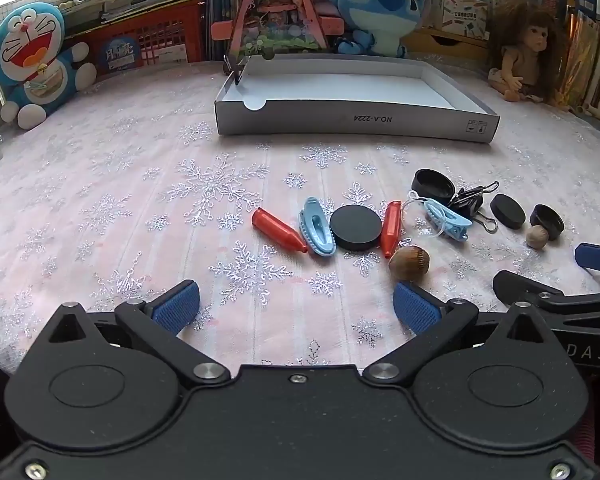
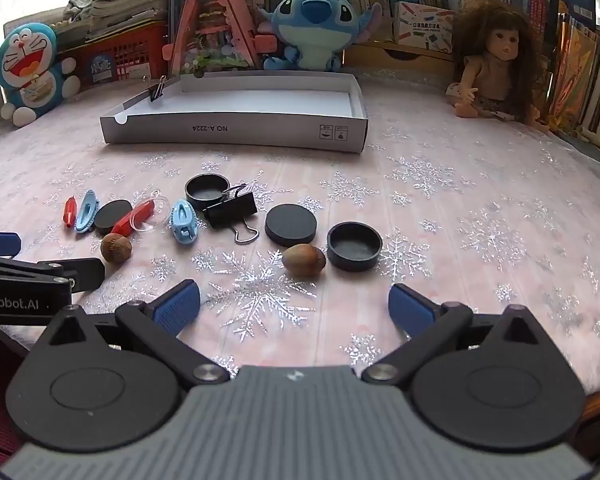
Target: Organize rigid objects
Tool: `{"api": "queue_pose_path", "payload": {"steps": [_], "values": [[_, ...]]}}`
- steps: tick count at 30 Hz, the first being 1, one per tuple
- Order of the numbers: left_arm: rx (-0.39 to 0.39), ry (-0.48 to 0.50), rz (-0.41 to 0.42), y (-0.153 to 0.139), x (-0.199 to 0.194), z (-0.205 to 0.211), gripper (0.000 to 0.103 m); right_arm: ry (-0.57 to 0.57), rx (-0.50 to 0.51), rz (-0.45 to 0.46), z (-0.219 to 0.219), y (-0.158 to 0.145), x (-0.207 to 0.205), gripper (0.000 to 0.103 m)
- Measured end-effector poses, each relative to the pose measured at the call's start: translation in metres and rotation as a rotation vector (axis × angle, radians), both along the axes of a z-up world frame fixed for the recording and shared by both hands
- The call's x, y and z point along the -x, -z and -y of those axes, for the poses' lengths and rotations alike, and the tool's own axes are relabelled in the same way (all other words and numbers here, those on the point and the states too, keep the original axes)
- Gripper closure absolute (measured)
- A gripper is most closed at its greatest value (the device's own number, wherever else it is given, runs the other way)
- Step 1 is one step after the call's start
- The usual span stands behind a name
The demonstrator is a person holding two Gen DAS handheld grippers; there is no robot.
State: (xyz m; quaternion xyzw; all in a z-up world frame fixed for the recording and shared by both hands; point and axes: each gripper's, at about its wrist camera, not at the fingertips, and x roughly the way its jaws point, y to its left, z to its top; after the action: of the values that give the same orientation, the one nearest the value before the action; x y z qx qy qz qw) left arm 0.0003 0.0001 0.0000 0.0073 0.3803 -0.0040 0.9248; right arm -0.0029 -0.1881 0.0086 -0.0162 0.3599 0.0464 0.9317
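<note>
Small objects lie in a row on the snowflake cloth: two red caps, two blue clips, black round lids, a black binder clip and two brown nuts. A white shallow box stands behind them with a small binder clip on its left wall. My left gripper is open and empty, just in front of the left group. My right gripper is open and empty, just in front of a nut and an upturned lid.
Plush toys, a pink triangular house, a red crate, books and a doll line the back and right edges of the table. The table's front right edge shows in the right wrist view.
</note>
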Motion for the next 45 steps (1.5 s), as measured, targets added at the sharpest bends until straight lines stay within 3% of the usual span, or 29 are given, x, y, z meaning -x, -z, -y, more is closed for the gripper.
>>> {"api": "queue_pose_path", "payload": {"steps": [45], "values": [[-0.003,-0.003,0.029,0.0001,0.0002,-0.0052,0.0,0.014,0.01,0.01,-0.0015,-0.0005,0.0027,0.0]]}}
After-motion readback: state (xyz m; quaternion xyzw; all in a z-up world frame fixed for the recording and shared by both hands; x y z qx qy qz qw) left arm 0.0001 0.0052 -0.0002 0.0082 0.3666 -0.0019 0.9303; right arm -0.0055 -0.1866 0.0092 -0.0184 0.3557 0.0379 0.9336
